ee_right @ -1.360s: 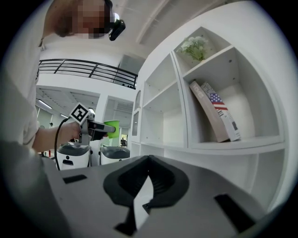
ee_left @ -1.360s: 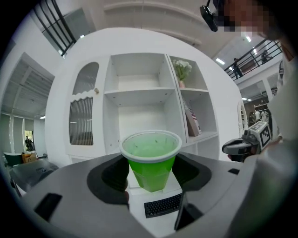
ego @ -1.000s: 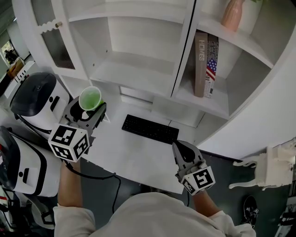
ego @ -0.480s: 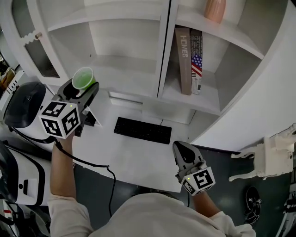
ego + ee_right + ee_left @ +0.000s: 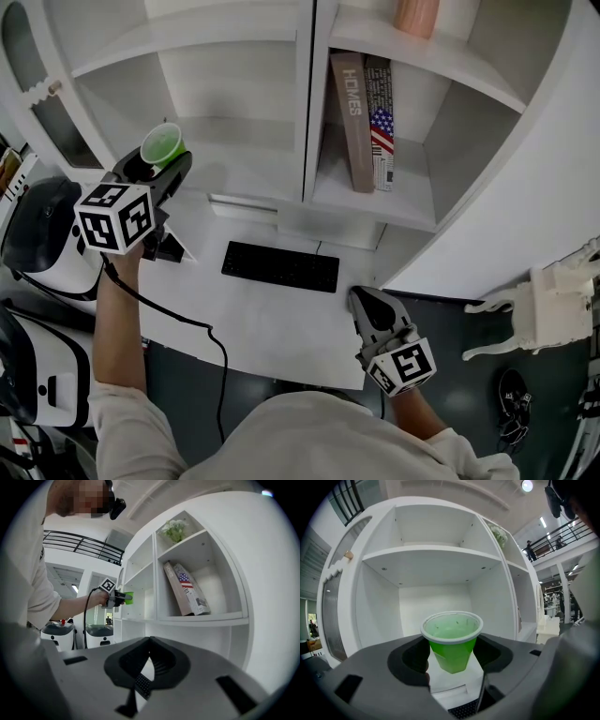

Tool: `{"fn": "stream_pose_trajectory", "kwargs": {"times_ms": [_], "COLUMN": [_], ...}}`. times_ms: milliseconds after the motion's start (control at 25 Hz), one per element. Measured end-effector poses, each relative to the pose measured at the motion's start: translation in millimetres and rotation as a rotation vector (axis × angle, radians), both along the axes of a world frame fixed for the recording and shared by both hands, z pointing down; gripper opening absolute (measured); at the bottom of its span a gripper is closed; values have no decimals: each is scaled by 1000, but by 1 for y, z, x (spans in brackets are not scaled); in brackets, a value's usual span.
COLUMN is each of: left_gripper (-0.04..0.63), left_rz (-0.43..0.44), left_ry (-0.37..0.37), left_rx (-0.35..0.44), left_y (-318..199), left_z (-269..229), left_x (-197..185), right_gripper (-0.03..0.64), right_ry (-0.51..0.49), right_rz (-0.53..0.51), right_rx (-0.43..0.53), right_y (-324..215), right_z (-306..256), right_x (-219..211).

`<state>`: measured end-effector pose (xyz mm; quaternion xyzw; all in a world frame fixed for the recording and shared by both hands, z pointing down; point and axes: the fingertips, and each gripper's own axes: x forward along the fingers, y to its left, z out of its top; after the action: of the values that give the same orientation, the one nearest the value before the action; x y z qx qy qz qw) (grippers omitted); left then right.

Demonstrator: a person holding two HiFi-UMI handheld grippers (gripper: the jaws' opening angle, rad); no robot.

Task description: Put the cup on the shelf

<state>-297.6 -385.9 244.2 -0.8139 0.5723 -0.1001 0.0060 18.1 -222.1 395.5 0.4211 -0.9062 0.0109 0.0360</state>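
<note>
Holding the green cup (image 5: pixel 161 146) upright, our left claw (image 5: pixel 157 167) sits in the upper left of the head view. Its jaws are spread fairly wide and pressed on the cup's sides below the white rim. In the left gripper view the cup (image 5: pixel 451 641) fills the lower middle of the frame, mouth up, with the left compartment of the white shelf (image 5: pixel 431 557) open behind it. We see the cup hanging in the air, resting on no board. Whether it has crossed the compartment's front edge we cannot tell. In the right gripper view the cup (image 5: pixel 128 597) shows as a small green patch left of centre, just at the front of that same compartment.

Our right claw (image 5: pixel 364 300) is low in the head view, right of centre, over the near edge of the white surface (image 5: pixel 272 323). Its jaws are drawn together to a point and carry nothing; the right gripper view shows them meeting, with only a thin slit below.

A black keyboard (image 5: pixel 279 267) lies on the surface between the two claws, nearer the shelf. Two books (image 5: pixel 364 122) lean upright in the right compartment, and a pinkish vase (image 5: pixel 417 14) stands on the board above them, at the top edge. A black cable (image 5: pixel 178 314) trails down from below the left claw's marker cube (image 5: pixel 114 217), past the edge of the surface.
</note>
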Motion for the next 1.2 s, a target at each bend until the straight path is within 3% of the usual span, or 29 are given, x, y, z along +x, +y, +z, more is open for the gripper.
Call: {"fn": "stream_pose_trajectory", "kwargs": {"times_ms": [1200], "left_gripper": [291], "left_rz": [-5], "left_ry": [-28], "left_rx": [-148], "left_y": [-107], "left_z": [61], "left_x": [6], "right_gripper": [3], "right_ry": [9], "right_rz": [93], "right_rx": [-35], "right_y": [-35], "right_z": [17], "right_x": [41]}}
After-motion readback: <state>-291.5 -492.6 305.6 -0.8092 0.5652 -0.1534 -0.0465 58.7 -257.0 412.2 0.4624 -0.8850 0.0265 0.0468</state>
